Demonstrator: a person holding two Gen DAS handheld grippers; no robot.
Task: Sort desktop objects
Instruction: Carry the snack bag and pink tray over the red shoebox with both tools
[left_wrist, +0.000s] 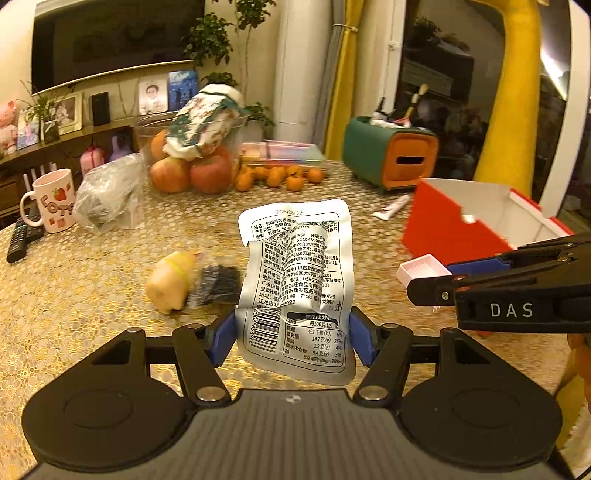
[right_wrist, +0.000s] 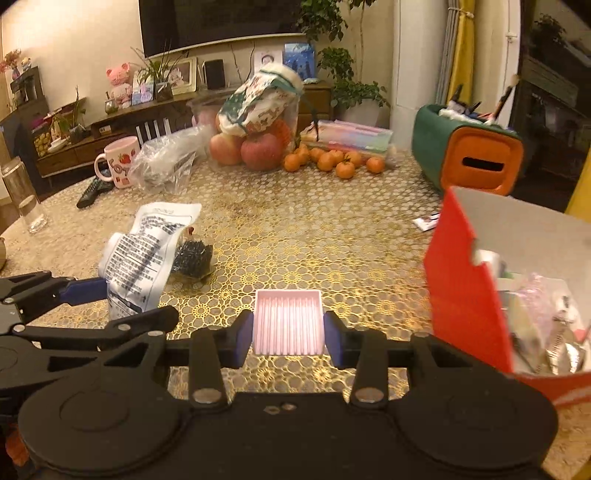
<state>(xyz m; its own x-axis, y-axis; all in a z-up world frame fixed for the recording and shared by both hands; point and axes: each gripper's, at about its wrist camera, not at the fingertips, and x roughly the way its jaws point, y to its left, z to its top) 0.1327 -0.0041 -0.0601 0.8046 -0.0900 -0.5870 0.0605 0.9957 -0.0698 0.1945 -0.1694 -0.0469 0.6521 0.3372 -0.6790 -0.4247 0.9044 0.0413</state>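
Observation:
My left gripper (left_wrist: 291, 334) is shut on a crumpled silver food packet (left_wrist: 299, 280) with black print, held upright above the table. The same silver food packet (right_wrist: 144, 254) shows at the left of the right wrist view, in the left gripper (right_wrist: 107, 291). My right gripper (right_wrist: 288, 334) is shut on a small pink box of swabs (right_wrist: 287, 321), its blue pads pressing both sides. That pink box (left_wrist: 423, 269) and right gripper (left_wrist: 448, 277) appear at the right of the left wrist view. A red cardboard box (right_wrist: 461, 291), open-topped, holds several wrappers. A yellowish wrapped item (left_wrist: 171, 278) and a dark packet (left_wrist: 218, 284) lie on the table.
At the back of the gold-patterned table stand a bowl of apples (left_wrist: 184, 173), several tangerines (left_wrist: 277, 177), a pink mug (left_wrist: 55, 201), a plastic bag (left_wrist: 110, 195), a remote (left_wrist: 22, 240) and a green-orange organiser (left_wrist: 391, 155). A small tube (left_wrist: 391, 208) lies by the red box (left_wrist: 454, 229).

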